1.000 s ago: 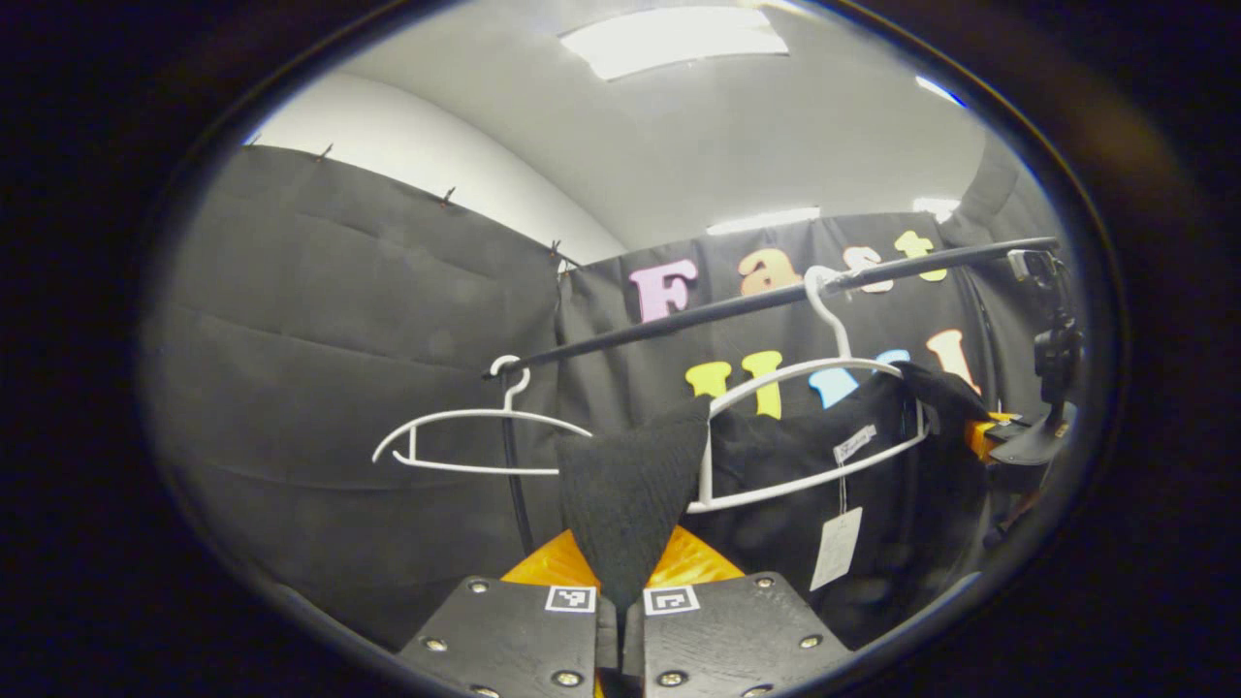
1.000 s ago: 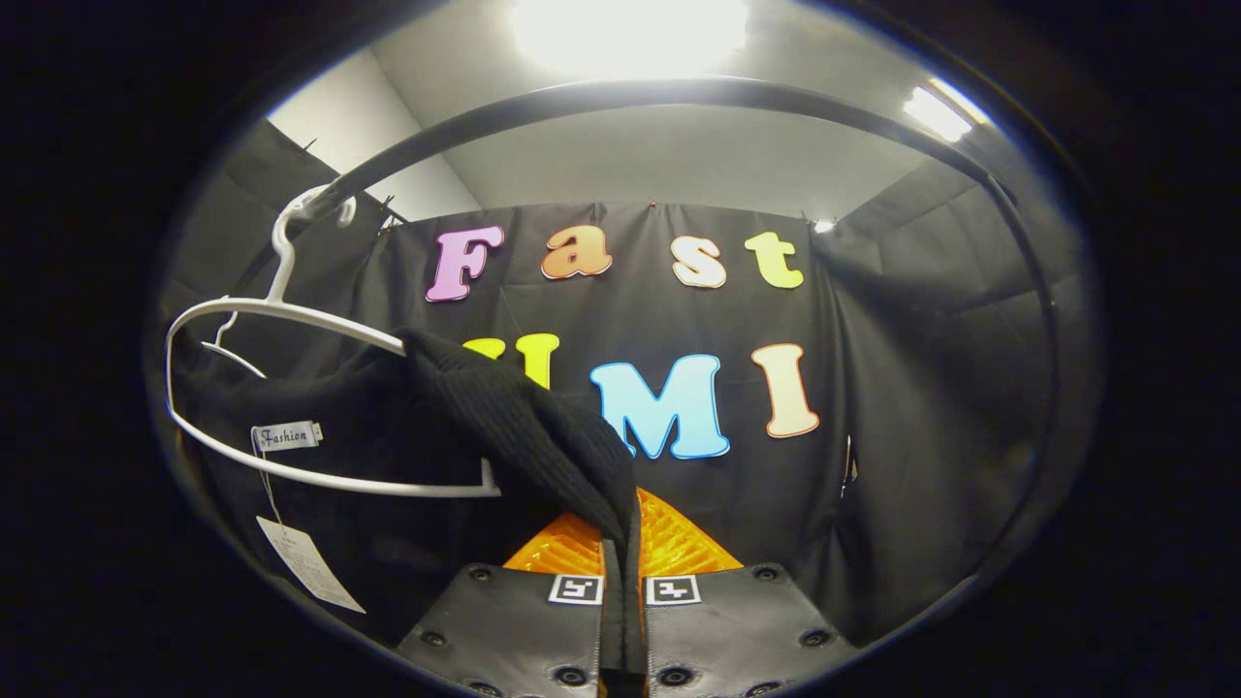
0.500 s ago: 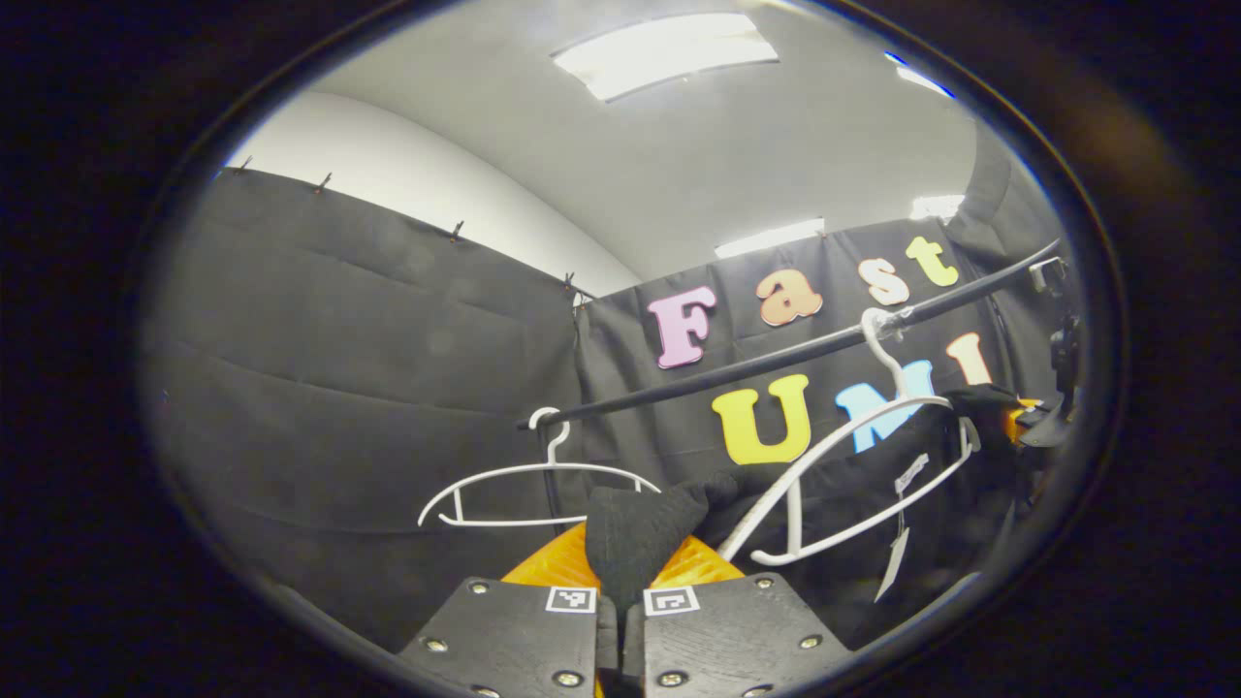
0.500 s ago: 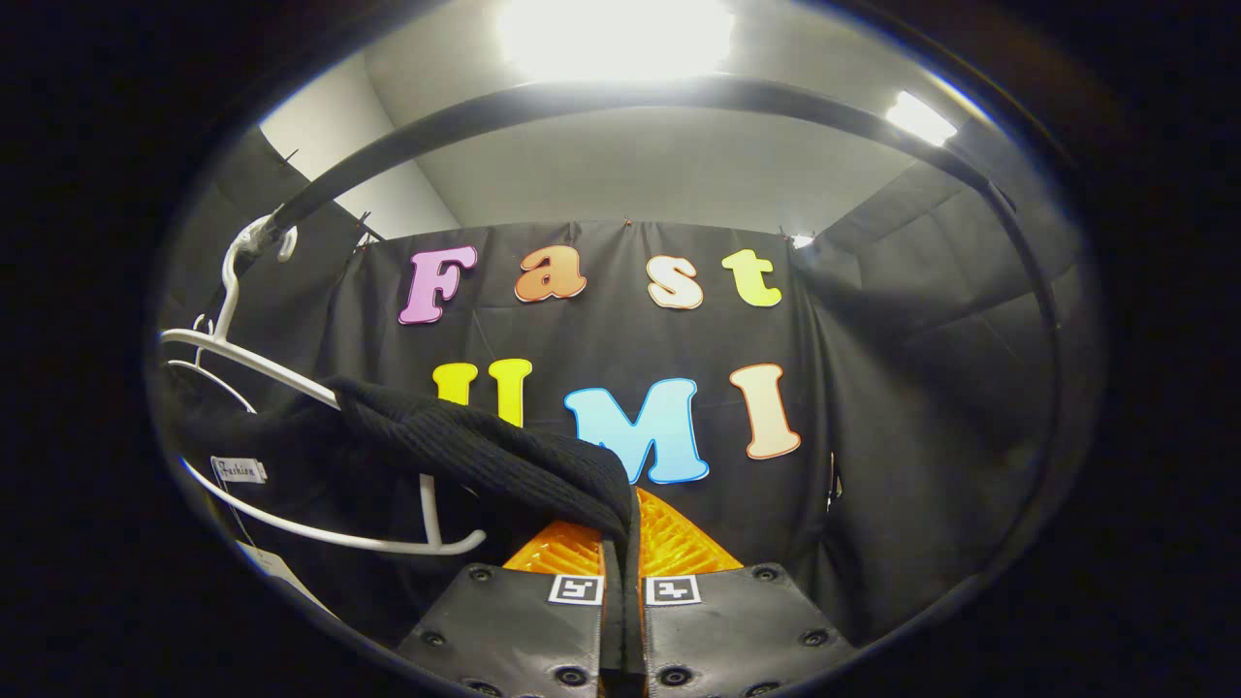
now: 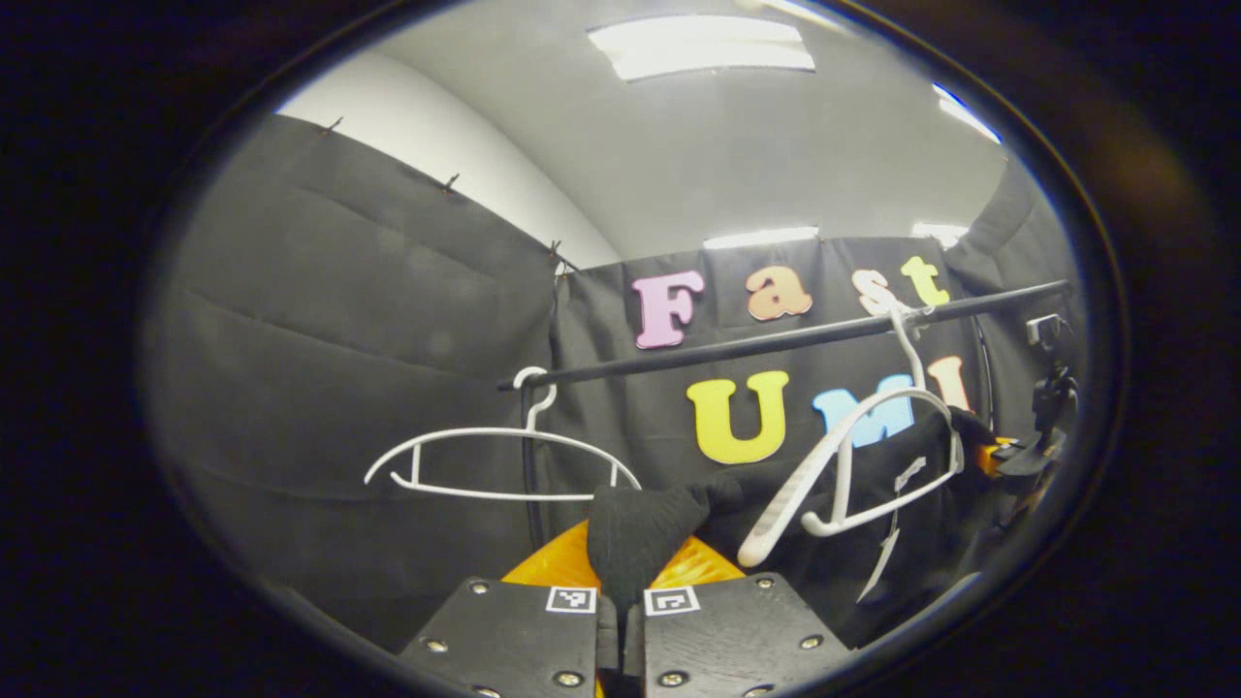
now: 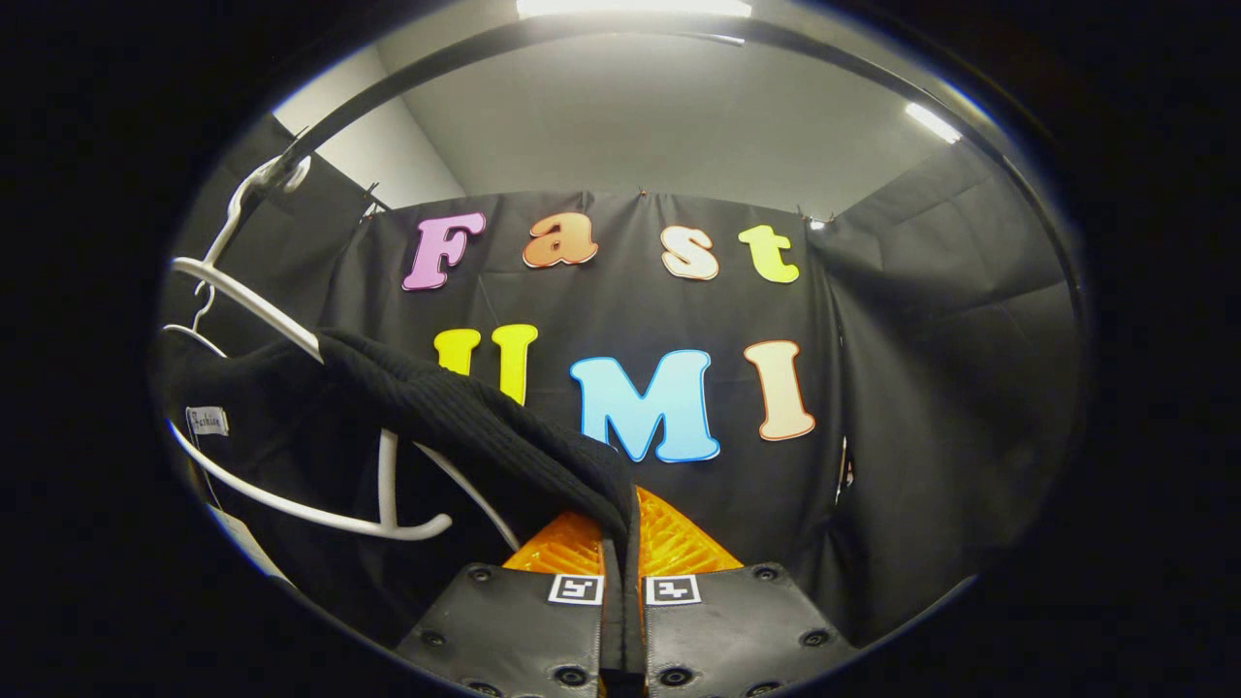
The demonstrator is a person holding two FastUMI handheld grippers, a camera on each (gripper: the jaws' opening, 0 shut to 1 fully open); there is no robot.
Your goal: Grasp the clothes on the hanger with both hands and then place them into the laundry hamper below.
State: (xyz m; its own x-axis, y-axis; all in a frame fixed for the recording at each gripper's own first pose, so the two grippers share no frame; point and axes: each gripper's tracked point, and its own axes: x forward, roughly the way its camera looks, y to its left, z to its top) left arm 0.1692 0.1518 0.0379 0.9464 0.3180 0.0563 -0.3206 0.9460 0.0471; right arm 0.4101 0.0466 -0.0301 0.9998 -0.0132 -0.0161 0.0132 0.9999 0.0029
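black cloth wall behind a rail [image 5: 776, 341], both grippers [image 5: 620, 606] [image 6: 620, 606] clamped on black clothes [image 6: 465, 417] over white hanger [image 6: 291, 504]

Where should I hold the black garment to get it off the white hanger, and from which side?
Keep the shoulder edges: left gripper and right gripper are each shut on one, from opposite ends. The black garment is off one end of the tilted white hanger and likely slides off the other.

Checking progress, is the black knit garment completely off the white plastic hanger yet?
No, the black knit garment still drapes over the white plastic hanger.
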